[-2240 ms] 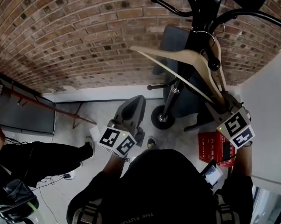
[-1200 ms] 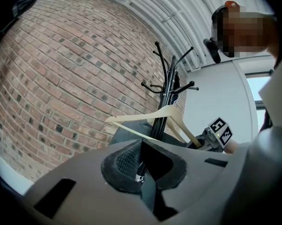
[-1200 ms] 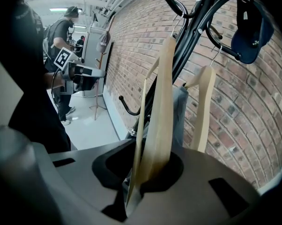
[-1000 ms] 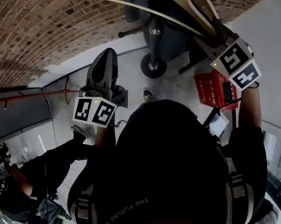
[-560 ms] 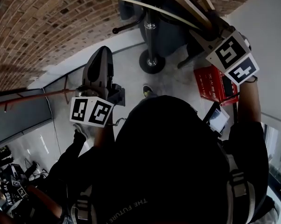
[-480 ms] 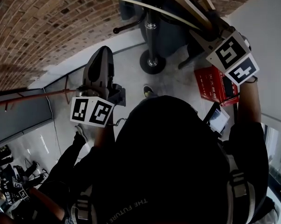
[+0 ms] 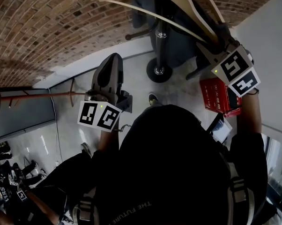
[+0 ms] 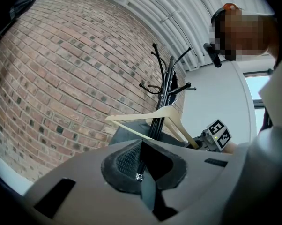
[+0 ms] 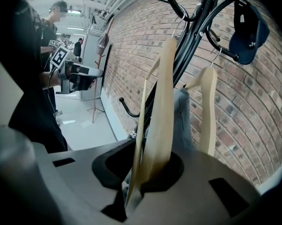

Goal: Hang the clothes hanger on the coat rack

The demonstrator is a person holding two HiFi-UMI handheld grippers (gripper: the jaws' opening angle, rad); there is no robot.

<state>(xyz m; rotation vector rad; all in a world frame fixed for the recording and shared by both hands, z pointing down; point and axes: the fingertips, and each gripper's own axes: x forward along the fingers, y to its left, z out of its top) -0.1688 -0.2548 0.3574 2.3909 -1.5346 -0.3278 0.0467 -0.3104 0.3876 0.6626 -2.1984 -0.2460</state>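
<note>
Change since half a second ago: everything in the head view is sitting a little lower and further right, the rack's foot and both grippers shifting together, their poses unchanged. Item one — wooden clothes hanger: it is standing on end, one shoulder tip and the thin lower bar running down into the right gripper, whose jaws are clamping on that tip. Its wire hook is reaching up among the arms of the black coat rack, though whether it is bearing on one cannot be told. Item two — left gripper: it is being held level, well apart from the hanger, jaws pressed together with nothing between them, pointing toward the rack. Also on the rack: a second hanger and a navy cap, both hanging from upper arms. A red case is lying on the floor near the rack's round foot, before the brick wall.
</note>
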